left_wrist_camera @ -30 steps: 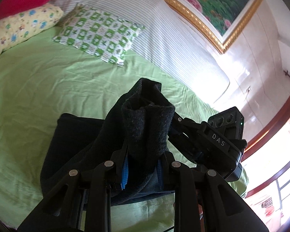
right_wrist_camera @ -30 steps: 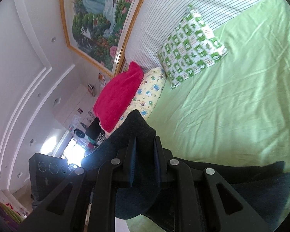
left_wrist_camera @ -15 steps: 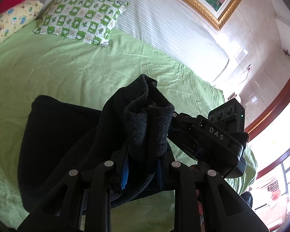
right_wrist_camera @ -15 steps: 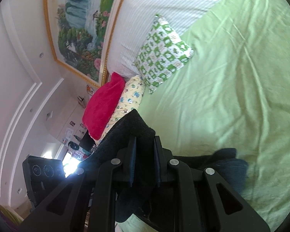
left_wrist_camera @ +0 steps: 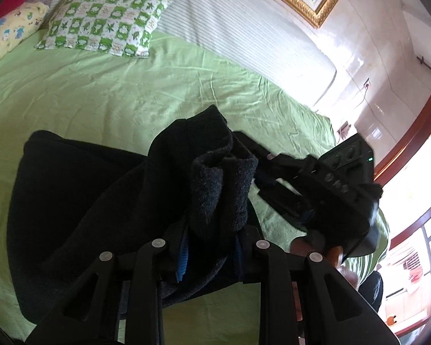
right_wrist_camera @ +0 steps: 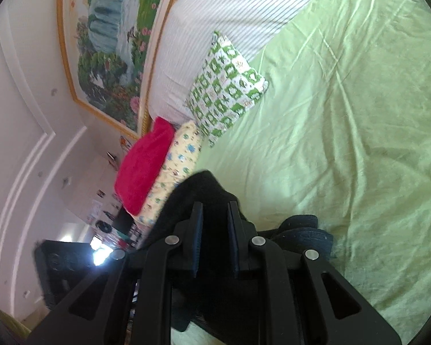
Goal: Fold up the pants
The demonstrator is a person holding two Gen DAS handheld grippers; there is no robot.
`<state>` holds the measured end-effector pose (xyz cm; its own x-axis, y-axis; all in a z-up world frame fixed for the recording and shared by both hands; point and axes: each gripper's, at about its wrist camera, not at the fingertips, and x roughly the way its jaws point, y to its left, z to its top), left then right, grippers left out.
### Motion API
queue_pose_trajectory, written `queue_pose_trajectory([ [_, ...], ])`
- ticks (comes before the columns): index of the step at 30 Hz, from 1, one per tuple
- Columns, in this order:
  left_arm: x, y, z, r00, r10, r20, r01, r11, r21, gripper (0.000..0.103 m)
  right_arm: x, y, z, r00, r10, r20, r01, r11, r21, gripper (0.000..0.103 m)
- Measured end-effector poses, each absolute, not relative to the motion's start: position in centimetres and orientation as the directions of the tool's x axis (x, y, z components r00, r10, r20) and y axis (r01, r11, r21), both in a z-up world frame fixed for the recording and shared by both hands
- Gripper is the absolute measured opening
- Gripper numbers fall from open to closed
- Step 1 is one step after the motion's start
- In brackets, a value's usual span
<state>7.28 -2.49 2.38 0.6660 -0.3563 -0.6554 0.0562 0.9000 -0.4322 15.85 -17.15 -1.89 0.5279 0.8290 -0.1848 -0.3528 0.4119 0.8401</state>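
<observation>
Two grips on one dark, fuzzy pair of pants (left_wrist_camera: 80,201), most of it lying on the green bed sheet (left_wrist_camera: 106,92), one end lifted clear. Looking soft and limp, thick like fleece or knit, probably light but bulky; draping and sagging rather than holding any shape, and not likely slipping out of a pinch. Bunching up thick between the blue-padded fingers (left_wrist_camera: 183,254) of the left gripper (left_wrist_camera: 209,247), clamped on a doubled wad of the raised edge. Clamping likewise with the right gripper (right_wrist_camera: 214,224), fingers (right_wrist_camera: 196,230) closed on dark cloth poking up between them. Sitting close together, both grippers, the right gripper's body showing just beyond the left gripper in the left wrist view.

Running the long axis roughly left to right across the left wrist view, flat part spreading toward the left side of the bed, lifted end rising toward the camera. Hard telling waistband from cuffs here, too dark. Best taking hold, by the look of it, at the corners of an edge, spread apart, so the cloth hangs flat instead of roping.

Farther out: green checked pillow (left_wrist_camera: 106,23), yellow printed pillow (left_wrist_camera: 11,34) and red cushion (right_wrist_camera: 143,172) lining the striped headboard (left_wrist_camera: 244,28), framed landscape painting (right_wrist_camera: 112,46) hanging above.
</observation>
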Motion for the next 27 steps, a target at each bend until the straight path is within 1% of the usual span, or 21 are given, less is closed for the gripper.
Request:
queue_pose_trajectory([
  [6,7.3,-3.9,2.1,0.658,-0.352,-0.666,0.081,0.912,-0.402,0.028,14.6,-18.7,-0.9,0.565,0.804,-0.185,-0.353,0.439,0.826,0.018],
  [9,7.1,-4.8,2.1,0.651,-0.361,-0.668,0.111,0.916,-0.386,0.04,13.8,-19.4,-0.2,0.58,0.794,-0.184,-0.357,0.45,0.818,0.018],
  [11,7.2,-5.3,1.8,0.622,-0.399,-0.674,0.138,0.903,-0.406,0.053,13.4,-19.6,0.2,0.59,0.785,-0.19,-0.353,0.462,0.813,0.018],
  [13,7.0,-5.5,1.7,0.61,-0.428,-0.667,0.153,0.89,-0.43,0.056,13.0,-19.9,0.6,0.606,0.769,-0.203,-0.343,0.483,0.806,0.019],
  [14,6.8,-5.5,1.7,0.61,-0.431,-0.665,0.156,0.888,-0.432,0.056,12.8,-20.1,0.7,0.614,0.76,-0.214,-0.335,0.497,0.801,0.019],
  [16,6.5,-5.4,1.8,0.607,-0.434,-0.665,0.162,0.888,-0.431,0.057,12.5,-20.4,0.9,0.624,0.747,-0.229,-0.323,0.514,0.795,0.023],
  [17,6.3,-5.2,1.8,0.606,-0.438,-0.664,0.161,0.885,-0.437,0.058,12.3,-20.5,1.0,0.63,0.739,-0.236,-0.315,0.522,0.793,0.032],
  [18,6.1,-4.9,1.9,0.608,-0.445,-0.657,0.16,0.88,-0.447,0.058,12.0,-20.8,1.0,0.642,0.727,-0.244,-0.305,0.534,0.788,0.044],
  [20,5.6,-4.1,2.2,0.618,-0.446,-0.648,0.148,0.875,-0.461,0.061,11.6,-20.9,1.2,0.656,0.713,-0.249,-0.3,0.549,0.78,0.055],
  [27,4.4,-1.5,3.5,0.658,-0.447,-0.606,0.11,0.853,-0.51,0.064,10.5,-20.0,2.4,0.673,0.676,-0.299,-0.286,0.611,0.738,0.057],
])
